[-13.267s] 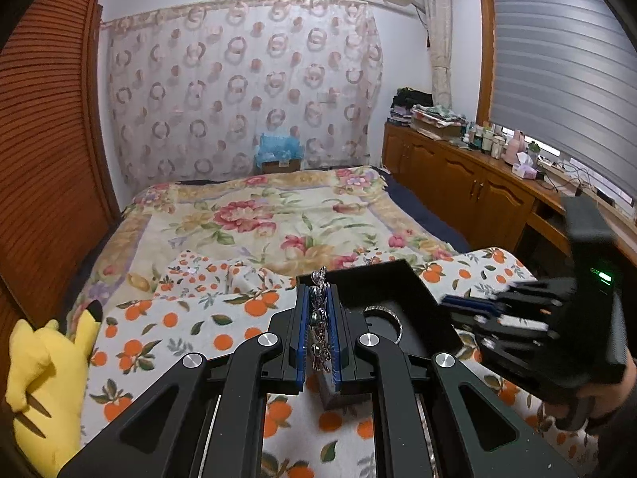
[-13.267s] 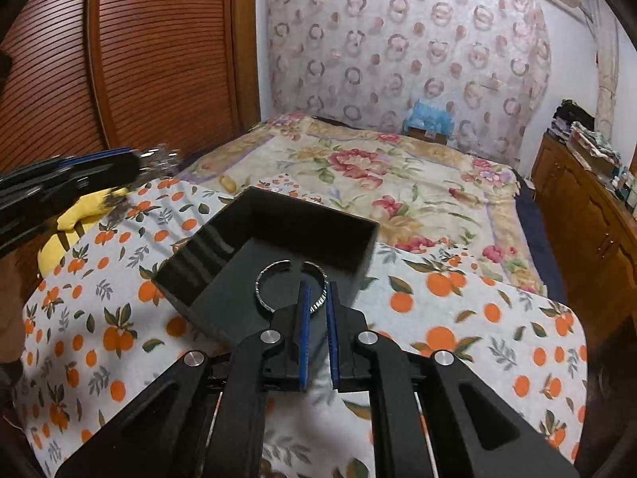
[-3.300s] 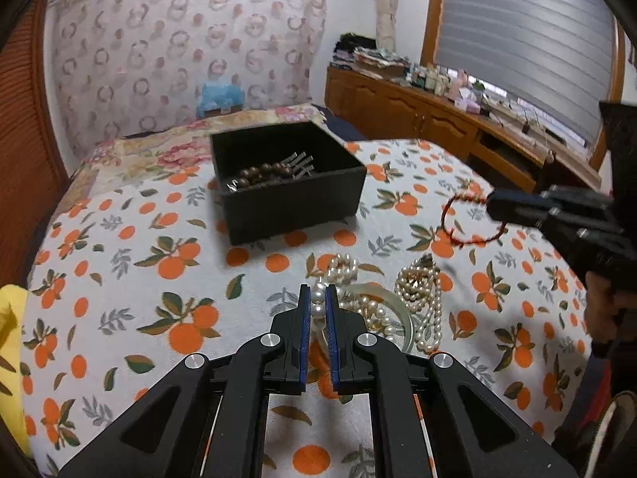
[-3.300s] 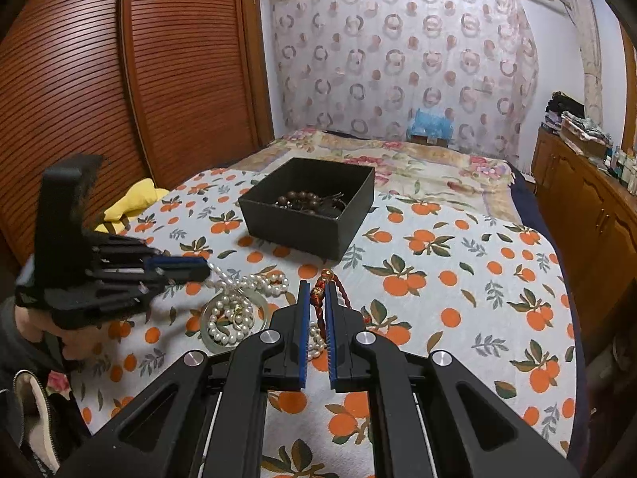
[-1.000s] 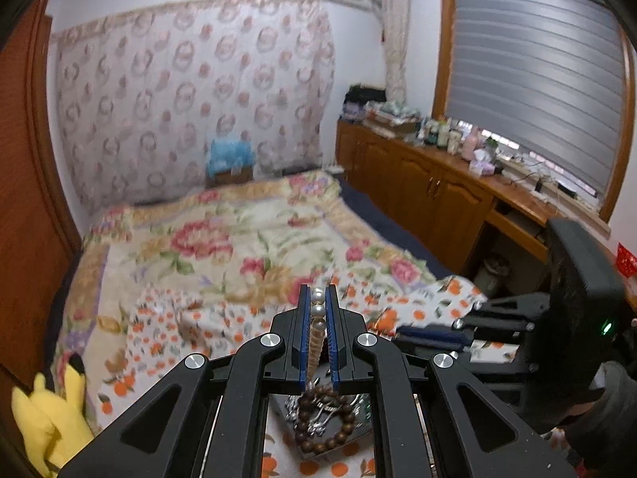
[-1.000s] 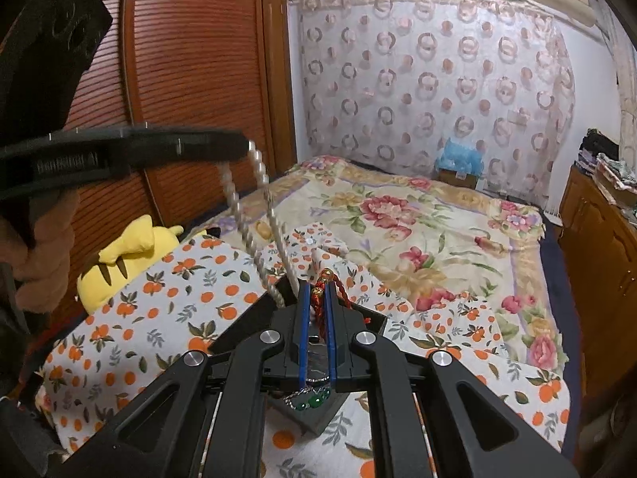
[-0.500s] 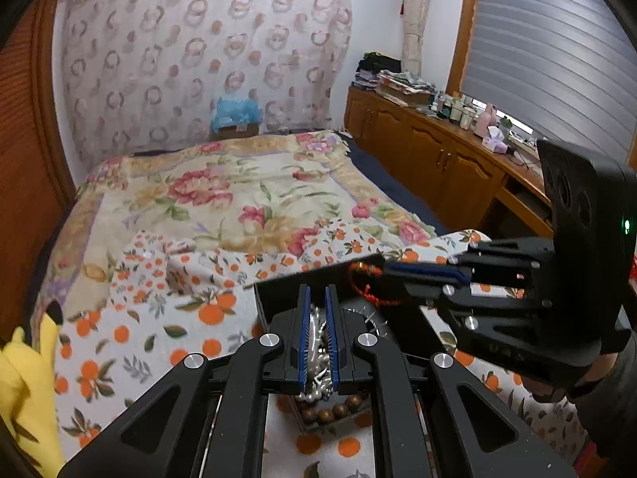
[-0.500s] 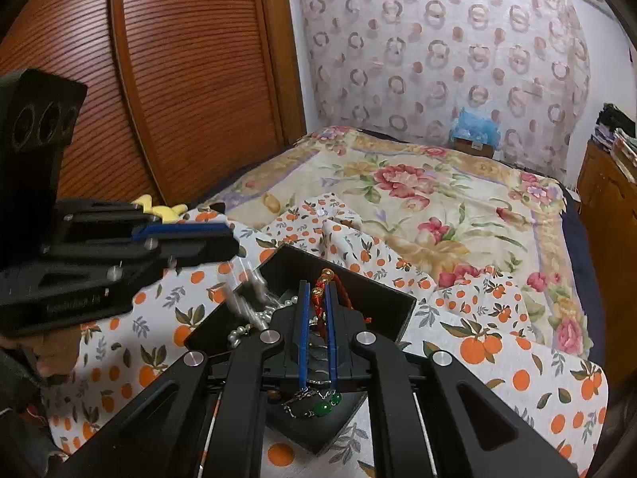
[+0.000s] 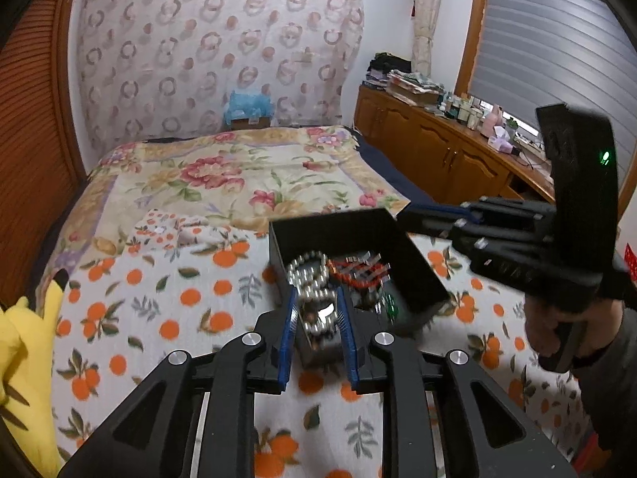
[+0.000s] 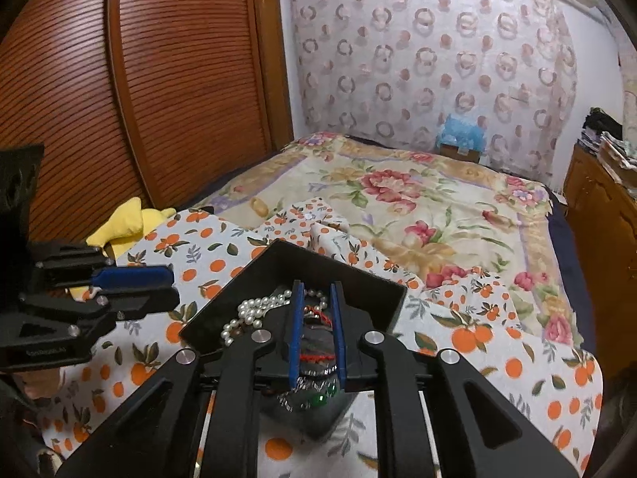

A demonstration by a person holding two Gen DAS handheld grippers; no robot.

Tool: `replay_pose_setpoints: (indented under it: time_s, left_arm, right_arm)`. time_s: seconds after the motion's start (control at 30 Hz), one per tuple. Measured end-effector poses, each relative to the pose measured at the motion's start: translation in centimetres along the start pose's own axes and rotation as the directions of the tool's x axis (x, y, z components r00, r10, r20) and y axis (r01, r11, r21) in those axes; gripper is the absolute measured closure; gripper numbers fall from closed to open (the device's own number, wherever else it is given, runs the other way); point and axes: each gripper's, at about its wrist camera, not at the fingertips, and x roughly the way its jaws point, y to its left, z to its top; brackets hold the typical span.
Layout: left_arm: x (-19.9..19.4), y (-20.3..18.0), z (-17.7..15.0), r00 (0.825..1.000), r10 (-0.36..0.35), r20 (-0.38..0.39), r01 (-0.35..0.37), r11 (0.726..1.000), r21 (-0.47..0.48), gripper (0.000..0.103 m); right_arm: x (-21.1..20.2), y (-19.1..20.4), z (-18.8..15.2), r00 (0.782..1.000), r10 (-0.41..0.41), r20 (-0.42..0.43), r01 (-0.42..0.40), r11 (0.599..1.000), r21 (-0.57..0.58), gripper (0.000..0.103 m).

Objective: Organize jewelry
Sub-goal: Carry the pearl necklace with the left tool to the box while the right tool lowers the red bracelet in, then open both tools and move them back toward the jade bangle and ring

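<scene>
Both grippers are over the black box now, which sits on the orange-print cloth spread across the bed. The left gripper has its blue-lined jaws parting, and the pearl necklace lies heaped in the box between and beyond them, the pads clear of the beads on either side. From the right wrist view that same pearl necklace curls along the box's left inner side. The right gripper is opening too, and the red cord bracelet shows in the gap between its pads, lying in the box rather than pinched. In the left wrist view the red cord bracelet lies just right of the pearls, among silvery pieces, with something with green stones at the near edge of the pile. A hand grips the right tool's handle at the far right. A yellow plush toy lies at the cloth's left edge
</scene>
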Motion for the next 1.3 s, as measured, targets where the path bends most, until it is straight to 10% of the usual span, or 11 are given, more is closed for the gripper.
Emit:
replay_pose_setpoints:
  time_s: [0.83, 1.3]
  left_arm:
    - [-2.2, -5.7, -9.2, 0.995, -0.065, -0.069, 0.071, 0.994, 0.082, 0.074]
    - [-3.7, -6.5, -11.4, 0.996, -0.05, -0.068, 0.056, 0.994, 0.093, 0.042]
  right_arm:
    - [-8.5, 0.8, -12.7, 0.992, -0.117, -0.05, 0.12, 0.991, 0.063, 0.078]
    - [-6.5, 3.7, -13.7, 0.99, -0.034, -0.139, 0.042, 0.998, 0.05, 0.078]
